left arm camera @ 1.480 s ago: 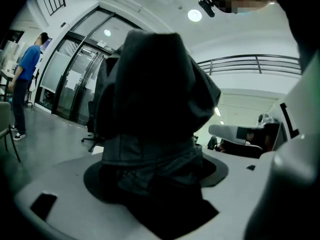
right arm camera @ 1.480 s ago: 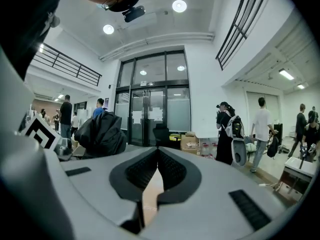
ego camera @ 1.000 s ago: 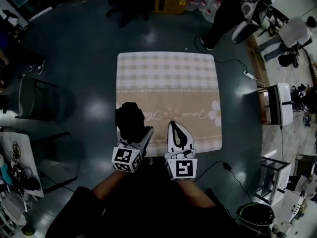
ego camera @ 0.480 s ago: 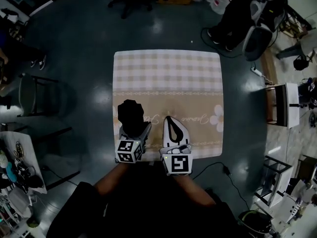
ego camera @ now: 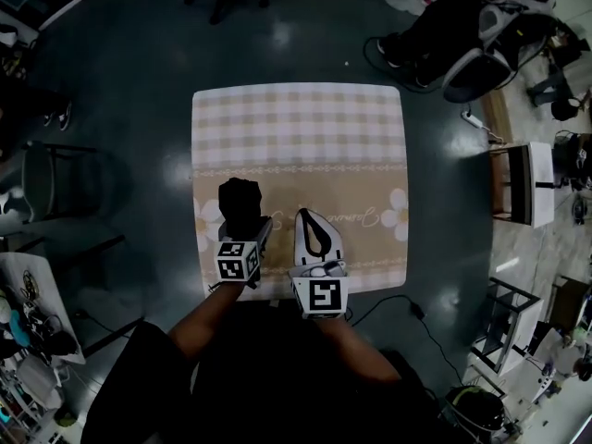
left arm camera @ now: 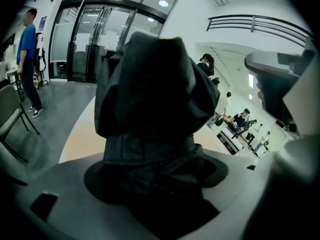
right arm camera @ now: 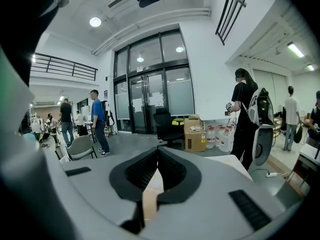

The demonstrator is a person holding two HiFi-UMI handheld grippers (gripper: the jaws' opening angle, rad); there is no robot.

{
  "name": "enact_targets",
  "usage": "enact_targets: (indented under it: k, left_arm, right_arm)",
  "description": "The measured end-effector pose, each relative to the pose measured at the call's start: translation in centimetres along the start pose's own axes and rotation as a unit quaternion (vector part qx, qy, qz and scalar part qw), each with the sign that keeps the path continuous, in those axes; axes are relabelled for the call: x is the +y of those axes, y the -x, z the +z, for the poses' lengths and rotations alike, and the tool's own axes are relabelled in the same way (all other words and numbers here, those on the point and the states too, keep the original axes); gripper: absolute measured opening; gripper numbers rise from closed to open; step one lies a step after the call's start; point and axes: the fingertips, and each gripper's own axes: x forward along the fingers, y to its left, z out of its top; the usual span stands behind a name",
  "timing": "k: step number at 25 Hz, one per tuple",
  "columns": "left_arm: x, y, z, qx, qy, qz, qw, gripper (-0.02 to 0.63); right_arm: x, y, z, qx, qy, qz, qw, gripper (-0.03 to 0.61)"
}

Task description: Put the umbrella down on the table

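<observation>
A black folded umbrella (ego camera: 239, 206) is held upright over the near left part of the table (ego camera: 296, 128), which wears a checked beige cloth. My left gripper (ego camera: 248, 234) is shut on its lower end. In the left gripper view the umbrella's dark fabric (left arm camera: 150, 94) fills the space between the jaws and hides the left gripper's fingertips. My right gripper (ego camera: 312, 222) hangs beside it over the near middle of the table. In the right gripper view the right gripper (right arm camera: 158, 153) is shut, its ribbed pads (right arm camera: 172, 171) together with nothing between them.
Dark floor surrounds the table. A chair (ego camera: 55, 183) stands at the left, and a cable (ego camera: 407, 308) lies by the near right corner. A person (right arm camera: 246, 119) with a backpack stands beyond the far right corner near a cardboard box (right arm camera: 195, 134). More people (right arm camera: 97, 121) walk farther off.
The head camera has shifted, so the table sits further left and larger in view. Both grippers stay over the near part of the table, and the left still holds the umbrella.
</observation>
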Motion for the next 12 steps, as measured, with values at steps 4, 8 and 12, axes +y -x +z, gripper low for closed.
enact_targets:
  k: [4,8,12]
  left_arm:
    - [1.9,-0.3,-0.7,0.016,0.021,0.013,0.9996,0.376]
    - [2.6,-2.1,-1.9,0.049,0.017,0.030,0.9982,0.376]
    - [3.4,-3.5,-3.7,0.086,0.011,0.049,0.9950,0.376]
  right_arm:
    - [0.6,-0.6,-1.9,0.019,-0.022,-0.003,1.000,0.015]
    - [0.0,-1.4,-1.8,0.018,-0.016,0.005,1.000,0.015]
    - [0.3,-1.4,-2.3,0.016,-0.016,0.015,1.000,0.017]
